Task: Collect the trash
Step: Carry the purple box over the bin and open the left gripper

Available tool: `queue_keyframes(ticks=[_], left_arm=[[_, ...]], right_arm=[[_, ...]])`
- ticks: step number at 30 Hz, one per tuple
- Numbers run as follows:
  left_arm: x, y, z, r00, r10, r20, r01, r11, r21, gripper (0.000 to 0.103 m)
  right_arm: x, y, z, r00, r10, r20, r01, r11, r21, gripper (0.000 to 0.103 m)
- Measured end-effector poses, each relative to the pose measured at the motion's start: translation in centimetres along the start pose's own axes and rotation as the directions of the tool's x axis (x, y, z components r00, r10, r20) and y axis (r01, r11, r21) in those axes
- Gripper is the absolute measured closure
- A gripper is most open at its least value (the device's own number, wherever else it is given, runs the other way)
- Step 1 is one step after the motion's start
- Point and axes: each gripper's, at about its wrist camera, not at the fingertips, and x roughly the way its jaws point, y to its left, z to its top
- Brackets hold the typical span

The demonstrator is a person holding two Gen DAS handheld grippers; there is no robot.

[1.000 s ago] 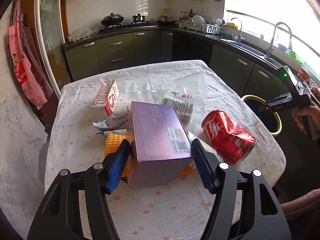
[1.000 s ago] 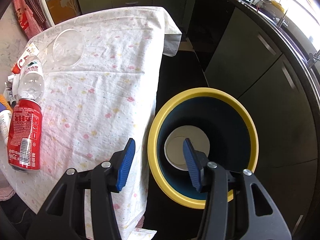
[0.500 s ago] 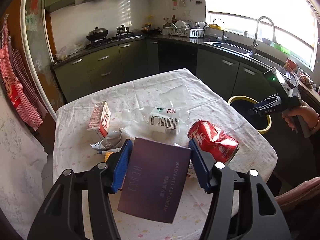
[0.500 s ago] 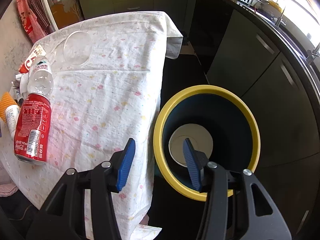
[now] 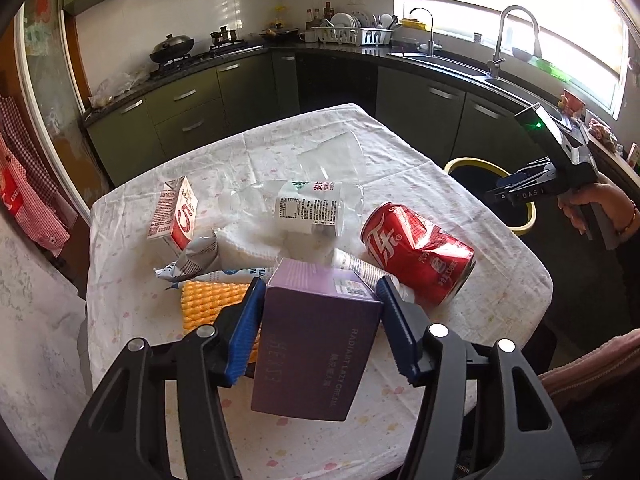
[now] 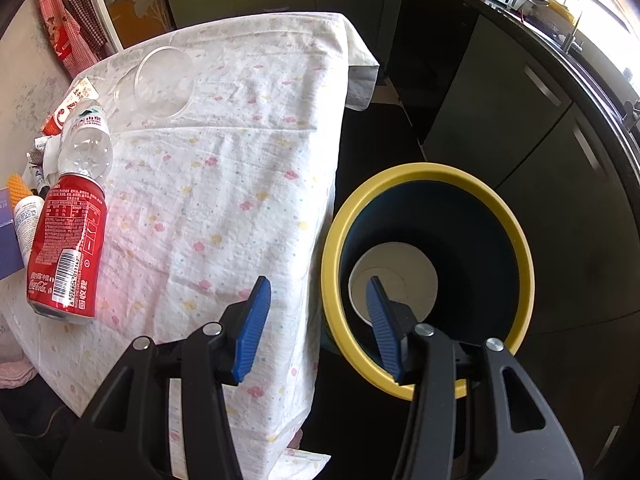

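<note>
The left claw clamps a purple box between its blue pads, tilted, its lower end hanging over the cloth-covered counter. Just beyond the claw's right pad lie a white tube and a dented red can on its side; just past the left pad, an orange sponge and a crumpled wrapper. Farther ahead lie a clear plastic bottle, a small carton and a clear cup on its side.

The right claw stands half open with nothing between its pads, above the near rim of the yellow-rimmed bin. Inside the bin only a pale round disc shows at the bottom; whether it is trash or the floor of the bin I cannot tell.
</note>
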Motion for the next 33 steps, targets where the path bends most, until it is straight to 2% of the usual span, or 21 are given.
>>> queue_keyframes(ticks=[1,2,4,5,7,16,20,24,28,30,33], left_arm=[[0.1,-0.1,-0.1,1.0,0.009,-0.006,-0.009,1.0,0.006,0.042],[0.3,-0.2,-0.2,1.0,0.021,-0.012,-0.021,1.0,0.016,0.033],[0.6,-0.2,-0.6,0.999,0.026,-0.024,-0.026,0.999,0.029,0.03],[0.8,-0.2,-0.8,0.999,0.019,-0.034,-0.018,0.999,0.033,0.032],[1.1,-0.2,-1.0,0.998,0.011,-0.056,-0.009,0.999,0.041,0.045],[1.1,-1.0,-1.5,0.998,0.03,-0.06,-0.023,0.993,0.119,0.047],[-0.3,-1.3,-0.3,0.999,-0.035,-0.032,0.039,0.992,0.124,0.047],[-2.2,-2.6,1.9,0.996,-0.085,0.021,0.08,0.982,0.173,0.047],[-3.2,-5.1,5.4,0.978,-0.204,0.051,0.188,0.957,0.222,0.047],[-2.9,-6.8,7.5,0.954,-0.296,0.047,0.276,0.929,0.245,0.047],[-0.9,-10.0,10.8,0.918,-0.396,-0.002,0.38,0.881,0.283,0.047]], right_arm=[[0.0,0.1,0.0,1.0,0.001,-0.001,-0.001,1.0,-0.001,0.055],[0.0,0.1,0.0,1.0,0.003,-0.002,-0.003,1.0,0.0,0.055],[0.0,0.2,-0.1,1.0,0.009,-0.004,-0.009,1.0,0.0,0.055],[0.0,0.2,-0.1,1.0,0.009,-0.006,-0.009,1.0,-0.001,0.055],[0.1,0.3,-0.2,1.0,0.011,-0.009,-0.011,1.0,-0.003,0.055],[-0.1,0.6,-0.3,1.0,0.024,-0.001,-0.024,1.0,-0.007,0.055],[-1.2,0.1,-0.4,1.0,0.017,0.023,-0.017,1.0,0.005,0.055],[-2.2,-0.7,-0.8,0.999,0.007,0.046,-0.008,1.0,0.023,0.055],[-3.4,-2.4,-1.4,0.997,-0.034,0.07,0.03,0.998,0.058,0.055],[-4.1,-3.7,-1.8,0.995,-0.058,0.085,0.05,0.995,0.089,0.055],[-5.2,-6.2,-2.7,0.991,-0.086,0.104,0.07,0.987,0.144,0.055]])
